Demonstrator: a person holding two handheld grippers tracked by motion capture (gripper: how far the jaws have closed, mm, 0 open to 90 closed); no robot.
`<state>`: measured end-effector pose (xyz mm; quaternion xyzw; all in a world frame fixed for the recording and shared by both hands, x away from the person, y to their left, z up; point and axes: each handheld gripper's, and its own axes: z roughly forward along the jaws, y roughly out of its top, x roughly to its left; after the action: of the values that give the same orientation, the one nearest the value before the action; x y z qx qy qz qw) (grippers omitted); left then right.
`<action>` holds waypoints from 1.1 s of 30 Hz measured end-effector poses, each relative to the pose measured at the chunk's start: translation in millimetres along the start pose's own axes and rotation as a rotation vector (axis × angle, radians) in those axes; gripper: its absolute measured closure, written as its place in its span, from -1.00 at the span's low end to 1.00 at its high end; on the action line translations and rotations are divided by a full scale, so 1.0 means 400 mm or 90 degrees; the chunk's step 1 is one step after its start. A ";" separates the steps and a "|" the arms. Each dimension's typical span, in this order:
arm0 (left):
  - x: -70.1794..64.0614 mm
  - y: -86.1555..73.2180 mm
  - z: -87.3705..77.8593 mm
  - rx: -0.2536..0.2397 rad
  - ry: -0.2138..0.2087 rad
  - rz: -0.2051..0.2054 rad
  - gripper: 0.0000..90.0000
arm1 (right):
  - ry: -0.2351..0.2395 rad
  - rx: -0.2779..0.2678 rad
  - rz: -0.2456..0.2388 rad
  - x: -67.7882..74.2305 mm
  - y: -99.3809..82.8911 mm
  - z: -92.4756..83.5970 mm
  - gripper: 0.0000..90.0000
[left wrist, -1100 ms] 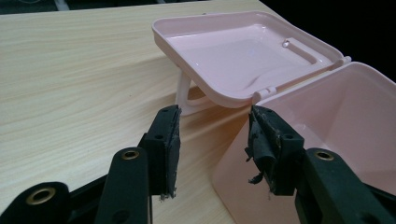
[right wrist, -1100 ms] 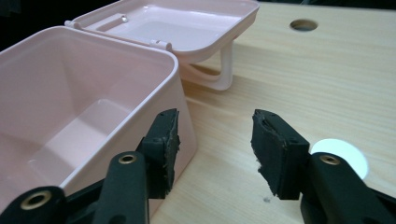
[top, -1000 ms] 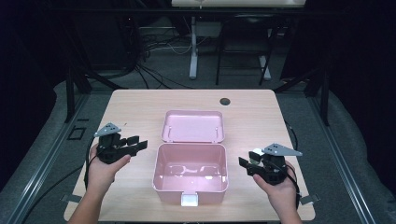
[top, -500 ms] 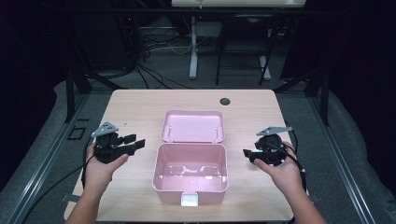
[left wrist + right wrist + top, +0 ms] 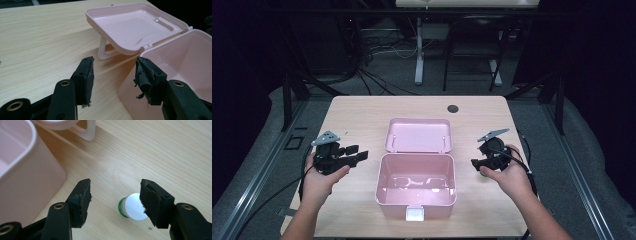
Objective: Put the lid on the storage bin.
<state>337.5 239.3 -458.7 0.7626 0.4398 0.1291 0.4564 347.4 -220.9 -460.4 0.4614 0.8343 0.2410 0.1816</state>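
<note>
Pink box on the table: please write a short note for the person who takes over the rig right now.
Left tongs: open, nothing between them, beside the left wall of the pink box.
Right tongs: open, just been opening, above a small white-capped bottle with a green rim, standing on the table right of the box.
Done: box lid is open and lies back; box looks empty.
Left: probably grasp the bottle and put it in the box.
</note>
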 end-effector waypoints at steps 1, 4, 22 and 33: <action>-0.001 0.001 0.000 0.009 0.000 0.004 0.12 | -0.001 0.008 0.000 -0.002 0.001 0.001 -0.10; -0.006 0.007 -0.001 0.011 -0.006 0.011 0.13 | -0.004 0.027 -0.008 -0.008 0.006 0.007 -0.16; -0.018 0.012 0.007 0.030 0.008 0.048 -0.03 | -0.007 0.065 -0.003 -0.031 0.032 0.006 -0.33; -0.023 0.014 0.006 0.036 -0.010 0.054 -0.04 | 0.004 0.115 -0.013 -0.043 0.044 0.027 -0.34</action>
<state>336.8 229.3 -453.5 0.7943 0.4069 0.1301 0.4320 373.9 -224.8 -457.9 0.4668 0.8578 0.1640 0.1391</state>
